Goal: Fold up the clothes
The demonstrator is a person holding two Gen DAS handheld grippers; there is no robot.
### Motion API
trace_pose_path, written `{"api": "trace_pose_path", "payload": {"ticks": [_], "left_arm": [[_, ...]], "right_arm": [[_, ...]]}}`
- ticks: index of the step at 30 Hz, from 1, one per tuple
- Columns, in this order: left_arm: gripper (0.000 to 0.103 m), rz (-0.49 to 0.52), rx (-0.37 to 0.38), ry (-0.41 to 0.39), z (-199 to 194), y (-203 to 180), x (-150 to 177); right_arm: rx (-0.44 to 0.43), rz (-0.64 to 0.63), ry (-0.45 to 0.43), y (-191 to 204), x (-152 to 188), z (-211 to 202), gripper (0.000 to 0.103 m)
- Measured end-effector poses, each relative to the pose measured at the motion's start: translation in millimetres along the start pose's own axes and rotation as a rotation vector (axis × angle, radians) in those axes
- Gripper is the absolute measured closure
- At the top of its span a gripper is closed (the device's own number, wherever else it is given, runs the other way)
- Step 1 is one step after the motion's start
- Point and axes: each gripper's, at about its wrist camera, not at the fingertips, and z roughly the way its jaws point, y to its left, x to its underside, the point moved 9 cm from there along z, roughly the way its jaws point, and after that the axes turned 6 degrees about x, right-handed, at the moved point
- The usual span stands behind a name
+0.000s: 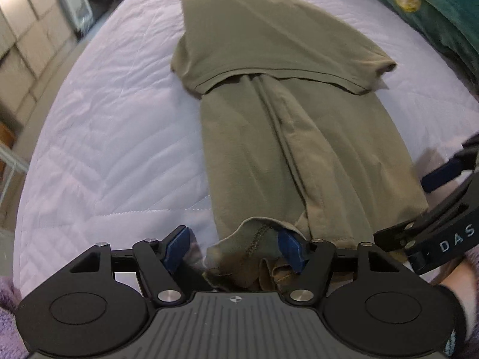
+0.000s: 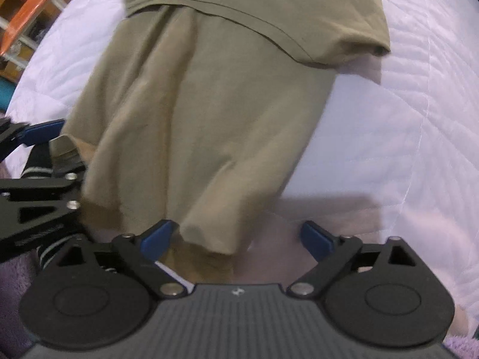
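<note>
The olive-green garment (image 1: pixel 287 125) is laid lengthwise on the lilac quilted bed (image 1: pixel 98 137), its far end folded back over itself. The left hand-held gripper (image 1: pixel 236 246) is held partly open around the bunched near hem, while the right hand-held gripper (image 2: pixel 238 239) is spread wide beside the near corner, gripping nothing. The letters "DAS" (image 1: pixel 456 239) can be read on the right one's frame.

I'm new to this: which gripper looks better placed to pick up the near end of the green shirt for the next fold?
Probably the left gripper: the shirt has bunched cloth between its open jaws. The right gripper is also open, with only a corner of the shirt by its left finger and mostly bedspread between its jaws.
</note>
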Motion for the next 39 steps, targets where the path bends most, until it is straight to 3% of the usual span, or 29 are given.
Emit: {"api": "trace_pose_path", "payload": {"ticks": [1,2,4,9,16,23,30,33,36,39], "left_arm": [[0.047,0.005,0.003,-0.013,-0.2,-1.3,0.7],[0.051,0.010,0.007,-0.026,-0.5,-2.7,1.4],[0.058,0.014,0.024,-0.043,-0.6,-5.0,1.4],[0.086,-0.028,0.101,-0.089,-2.1,-9.0,0.4],[0.086,-0.162,0.194,-0.168,-18.0,2.5,-11.6],[0.086,-0.224,0.268,-0.298,-48.7,19.4,-64.3],[0.086,-0.273,0.266,-0.467,-77.8,34.3,-137.1],[0.086,-0.287,0.266,-0.509,-82.3,35.8,-169.6],[0.086,-0.313,0.268,-0.501,-85.5,38.3,-187.9],[0.085,-0.300,0.225,-0.440,-84.9,39.2,-180.4]], "right_arm": [[-0.006,-0.015,-0.017,3.5,0.8,-2.7,0.032],[-0.015,-0.029,-0.033,7.2,1.8,-5.5,0.051],[-0.054,-0.034,-0.057,15.4,5.0,-10.2,0.074],[-0.121,0.061,-0.085,13.9,-1.1,-17.2,0.088],[-0.304,0.260,-0.157,-1.9,-12.6,-42.2,0.089],[-0.469,0.422,-0.258,-29.4,-51.9,-75.9,0.089],[-0.517,0.518,-0.468,-57.5,-117.3,-107.3,0.089],[-0.498,0.534,-0.533,-68.7,-143.4,-114.7,0.089],[-0.485,0.537,-0.544,-80.4,-158.1,-116.3,0.089],[-0.485,0.543,-0.548,-93.0,-164.8,-114.4,0.089]]}}
